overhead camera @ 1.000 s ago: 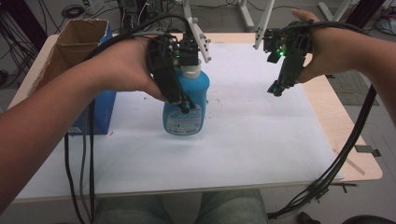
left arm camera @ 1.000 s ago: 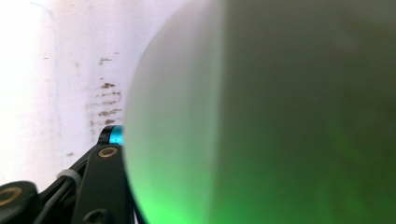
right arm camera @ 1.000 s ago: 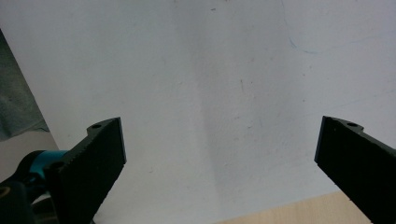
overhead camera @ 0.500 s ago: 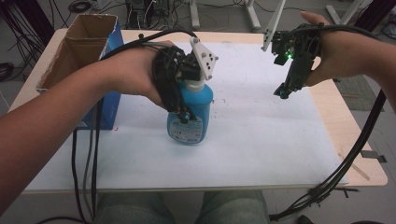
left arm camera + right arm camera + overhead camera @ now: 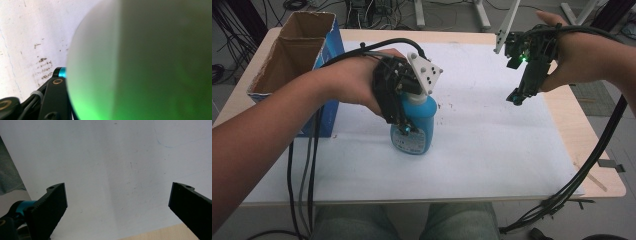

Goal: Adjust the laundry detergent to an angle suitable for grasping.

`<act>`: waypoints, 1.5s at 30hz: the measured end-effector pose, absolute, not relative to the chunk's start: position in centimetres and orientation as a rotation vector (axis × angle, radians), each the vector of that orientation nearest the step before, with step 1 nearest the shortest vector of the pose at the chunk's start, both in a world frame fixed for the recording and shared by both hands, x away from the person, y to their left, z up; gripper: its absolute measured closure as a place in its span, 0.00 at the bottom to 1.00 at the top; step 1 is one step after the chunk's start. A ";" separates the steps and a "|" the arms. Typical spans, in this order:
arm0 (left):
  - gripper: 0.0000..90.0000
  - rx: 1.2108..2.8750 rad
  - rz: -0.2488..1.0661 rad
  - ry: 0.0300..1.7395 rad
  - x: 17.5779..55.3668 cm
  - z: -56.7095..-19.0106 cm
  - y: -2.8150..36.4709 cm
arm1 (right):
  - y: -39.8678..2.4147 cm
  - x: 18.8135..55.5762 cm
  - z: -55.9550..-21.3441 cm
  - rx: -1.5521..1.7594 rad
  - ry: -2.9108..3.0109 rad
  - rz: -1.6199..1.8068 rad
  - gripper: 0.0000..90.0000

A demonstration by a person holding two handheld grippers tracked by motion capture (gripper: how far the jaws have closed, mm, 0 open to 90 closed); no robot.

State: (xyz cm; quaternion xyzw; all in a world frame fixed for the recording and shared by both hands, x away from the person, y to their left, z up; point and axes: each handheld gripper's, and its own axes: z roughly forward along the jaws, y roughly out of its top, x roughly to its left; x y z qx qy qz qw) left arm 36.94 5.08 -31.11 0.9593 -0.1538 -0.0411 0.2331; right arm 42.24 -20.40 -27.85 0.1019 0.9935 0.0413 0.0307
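The left gripper (image 5: 404, 107) clamps the blue bottle (image 5: 414, 131) at its upper body. Expect smooth, slippery plastic with liquid weight, so grip the neck. Right gripper (image 5: 526, 82) fingers stand wide apart, empty.

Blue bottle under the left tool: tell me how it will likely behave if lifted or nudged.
The blue bottle stands upright, taller than wide, so a sideways nudge near the top could tip it. Its smooth, glossy-looking plastic may slip in a loose grip. The left tool sits around its upper part; whether it holds liquid, and so its weight, cannot be told.
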 end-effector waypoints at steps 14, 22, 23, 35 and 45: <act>0.49 2.623 -0.110 -0.433 37.5 -32.2 5.5 | -20.3 42.4 -28.1 0.310 3.065 0.123 0.01; 0.48 2.630 -0.113 -0.438 37.6 -32.2 5.7 | -20.2 42.4 -28.5 0.327 3.070 0.117 0.01; 0.48 2.630 -0.115 -0.435 37.5 -32.2 5.6 | -20.2 42.4 -28.5 0.325 3.070 0.121 0.01; 0.39 2.665 -0.081 -0.416 37.3 -32.3 5.5 | -20.2 42.4 -28.5 0.314 3.067 0.129 0.01; 0.33 2.662 -0.055 -0.370 37.2 -31.0 6.0 | -20.0 42.3 -28.5 0.305 3.069 0.126 0.01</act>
